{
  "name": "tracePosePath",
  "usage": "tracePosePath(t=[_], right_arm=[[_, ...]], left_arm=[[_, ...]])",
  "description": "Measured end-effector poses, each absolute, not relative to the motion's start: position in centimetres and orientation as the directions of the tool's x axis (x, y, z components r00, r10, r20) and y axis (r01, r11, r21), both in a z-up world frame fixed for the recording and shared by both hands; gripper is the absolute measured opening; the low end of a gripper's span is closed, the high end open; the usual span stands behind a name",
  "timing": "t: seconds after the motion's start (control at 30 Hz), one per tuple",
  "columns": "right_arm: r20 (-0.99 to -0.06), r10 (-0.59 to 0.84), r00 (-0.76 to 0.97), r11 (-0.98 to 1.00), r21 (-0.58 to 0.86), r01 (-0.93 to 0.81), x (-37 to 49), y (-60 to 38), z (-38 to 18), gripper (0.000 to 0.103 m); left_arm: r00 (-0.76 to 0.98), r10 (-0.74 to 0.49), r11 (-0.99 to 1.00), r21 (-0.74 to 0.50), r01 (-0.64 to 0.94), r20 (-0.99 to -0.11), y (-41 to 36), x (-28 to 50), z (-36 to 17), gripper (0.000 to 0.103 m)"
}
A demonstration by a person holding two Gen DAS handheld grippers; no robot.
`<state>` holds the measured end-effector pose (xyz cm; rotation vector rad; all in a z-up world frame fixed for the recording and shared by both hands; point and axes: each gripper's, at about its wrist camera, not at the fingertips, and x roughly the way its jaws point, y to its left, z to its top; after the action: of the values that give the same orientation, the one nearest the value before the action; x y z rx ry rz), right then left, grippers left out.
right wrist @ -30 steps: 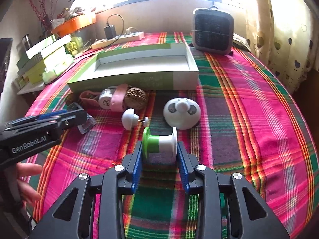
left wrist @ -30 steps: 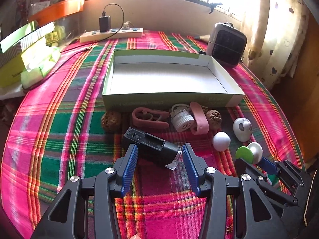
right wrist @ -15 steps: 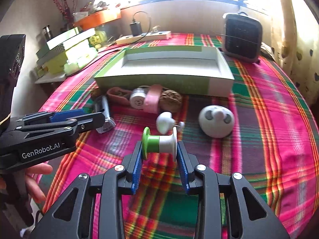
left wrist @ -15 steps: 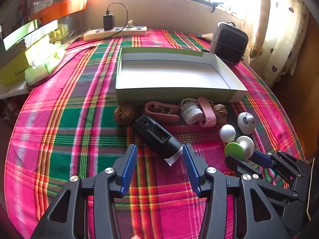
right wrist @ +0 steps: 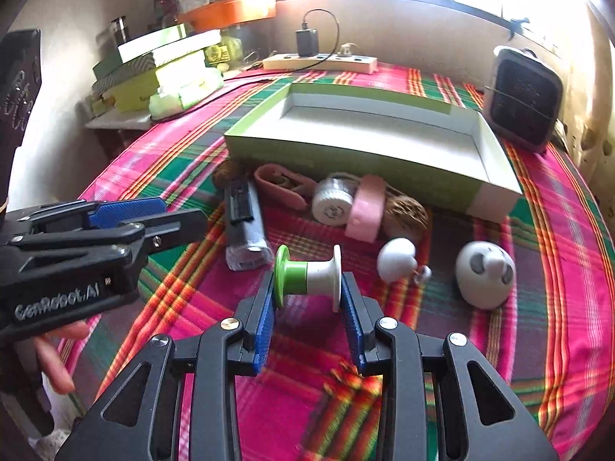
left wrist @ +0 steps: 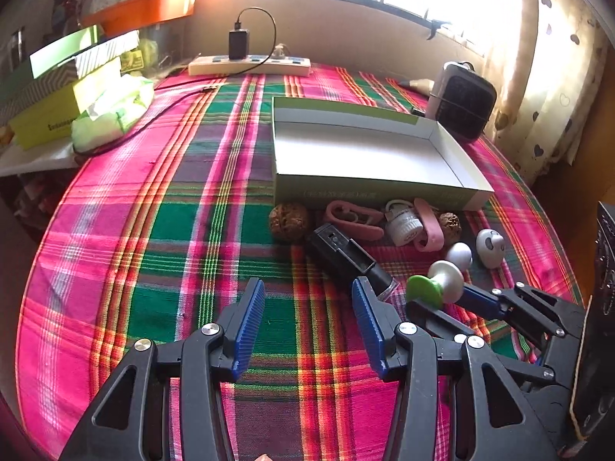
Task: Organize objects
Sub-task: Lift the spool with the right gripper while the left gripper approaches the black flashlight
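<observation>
Spool [right wrist: 307,273] clamped end to end in the right gripper [right wrist: 307,307], off the plaid tablecloth [left wrist: 153,269]; left gripper [left wrist: 307,307] open, empty.
Beyond: one black tube [left wrist: 346,257], two white knobs, two walnuts, one pink clip, one pink ring and one white cap crowd the tray's [left wrist: 369,190] near wall; cloth's left side is open.

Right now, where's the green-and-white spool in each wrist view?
Left wrist: spool at lower right, held in the right gripper, just right of the black device.
Right wrist: spool at centre, between that gripper's pads.
Shared landmark: the open green-and-white box behind it.
</observation>
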<state>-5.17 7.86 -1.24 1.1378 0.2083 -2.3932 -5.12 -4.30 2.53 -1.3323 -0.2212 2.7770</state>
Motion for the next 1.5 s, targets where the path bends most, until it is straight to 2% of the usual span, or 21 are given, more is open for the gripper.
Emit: tracePosePath(t=[0.13,0.4,0.77,1.5], right_arm=[[-0.767,-0.364,-0.529,-0.86,0.059,0.506,-5.3,7.1,-1.3,0.034],[-0.761,-0.459,-0.458,-0.807,0.142,0.573,-4.8,6.5,-1.3,0.034],[-0.769,-0.366,-0.525,-0.858,0.06,0.511,-3.9,8.8,-1.1,0.034],[-0.762,-0.357,-0.54,-0.883,0.086,0.462,-3.8,10.3,-1.2,0.034]], left_arm=[[-0.623,0.132,-0.985,-0.17,0.002,-0.771,-4.4,-5.0,2.6,0.046],[-0.626,0.158,-0.98,-0.2,-0.004,-0.764,-4.6,-5.1,2.9,0.046],[-0.593,0.175,-0.983,-0.178,-0.054,-0.786,-3.0,-6.1,1.7,0.046],[-0.58,0.162,-0.986,-0.159,-0.055,-0.798,-2.2,-7.8,0.8,0.046]])
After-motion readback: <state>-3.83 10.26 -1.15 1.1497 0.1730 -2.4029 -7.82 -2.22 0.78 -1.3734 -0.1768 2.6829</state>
